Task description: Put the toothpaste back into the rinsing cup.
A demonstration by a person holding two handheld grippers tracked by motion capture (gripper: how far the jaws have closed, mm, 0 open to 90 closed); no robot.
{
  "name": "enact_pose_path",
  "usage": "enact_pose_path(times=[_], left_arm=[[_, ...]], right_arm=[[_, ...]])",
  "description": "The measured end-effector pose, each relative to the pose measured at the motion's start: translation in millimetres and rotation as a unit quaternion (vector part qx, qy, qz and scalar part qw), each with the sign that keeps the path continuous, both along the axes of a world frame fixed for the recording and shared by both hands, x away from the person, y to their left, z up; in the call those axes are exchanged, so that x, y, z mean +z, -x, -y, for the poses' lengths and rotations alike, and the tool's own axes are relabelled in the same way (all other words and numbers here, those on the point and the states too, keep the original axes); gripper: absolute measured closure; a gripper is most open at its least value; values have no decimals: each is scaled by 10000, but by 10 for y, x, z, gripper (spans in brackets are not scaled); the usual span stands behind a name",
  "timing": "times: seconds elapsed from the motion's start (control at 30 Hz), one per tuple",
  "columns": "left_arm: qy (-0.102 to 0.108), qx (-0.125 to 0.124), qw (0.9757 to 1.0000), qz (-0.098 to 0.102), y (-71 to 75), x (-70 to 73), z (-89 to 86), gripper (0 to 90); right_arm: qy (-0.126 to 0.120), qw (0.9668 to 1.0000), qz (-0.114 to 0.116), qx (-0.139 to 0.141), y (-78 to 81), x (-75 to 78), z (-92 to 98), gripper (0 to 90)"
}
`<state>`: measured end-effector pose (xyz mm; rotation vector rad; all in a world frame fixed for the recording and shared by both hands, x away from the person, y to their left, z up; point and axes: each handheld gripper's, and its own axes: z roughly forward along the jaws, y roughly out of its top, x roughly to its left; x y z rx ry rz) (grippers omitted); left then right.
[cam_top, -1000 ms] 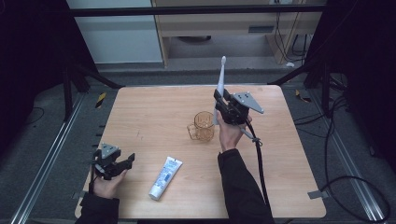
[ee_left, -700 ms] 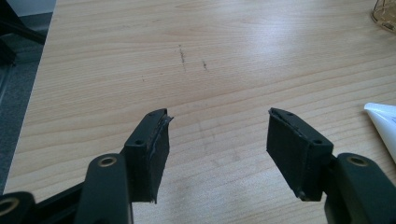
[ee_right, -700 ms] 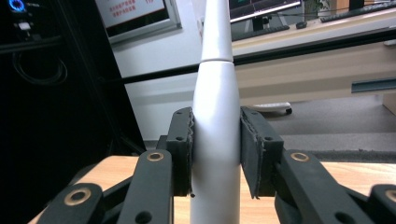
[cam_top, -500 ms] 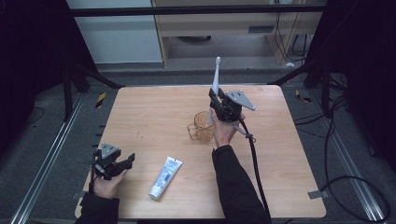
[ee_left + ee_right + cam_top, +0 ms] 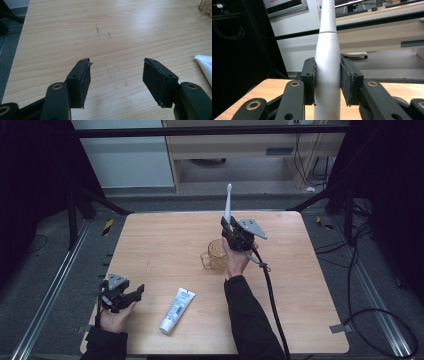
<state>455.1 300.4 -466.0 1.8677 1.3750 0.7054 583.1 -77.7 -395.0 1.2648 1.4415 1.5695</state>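
the right gripper (image 5: 231, 231) pinches the white toothbrush (image 5: 327, 67) upright just above the amber cup (image 5: 215, 255), so i judge only lowering it in remains, while the left gripper (image 5: 116, 77) rests spread, the toothpaste tube (image 5: 177, 310) beside it

Cup (image 5: 216, 255) mid-table (image 5: 165, 240), toothpaste tube (image 5: 177, 310) nearer and left, toothbrush (image 5: 227, 206) above cup.

No text can be read in any view. The toothpaste tube (image 5: 177, 310) on the table (image 5: 165, 245) carries blue printing in the high view, but it is too small and blurred to make out any words or brand.
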Motion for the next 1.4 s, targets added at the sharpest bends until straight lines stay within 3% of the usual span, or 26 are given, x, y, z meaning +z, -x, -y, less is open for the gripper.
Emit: enact_pose_path(times=[0.43, 0.77, 1.4], left_arm=[[-4, -3, 10000, 0, 1, 0, -1, 388], [-16, -8, 10000, -10, -1, -4, 5, 387], [-18, -20, 10000, -8, 0, -4, 14, 387]], right_arm=[[242, 9997, -63, 48, -16, -110, -67, 668], [234, 9996, -172, 24, -2, -214, -16, 668], [493, 9967, -610, 219, 42, -246, -17, 666]])
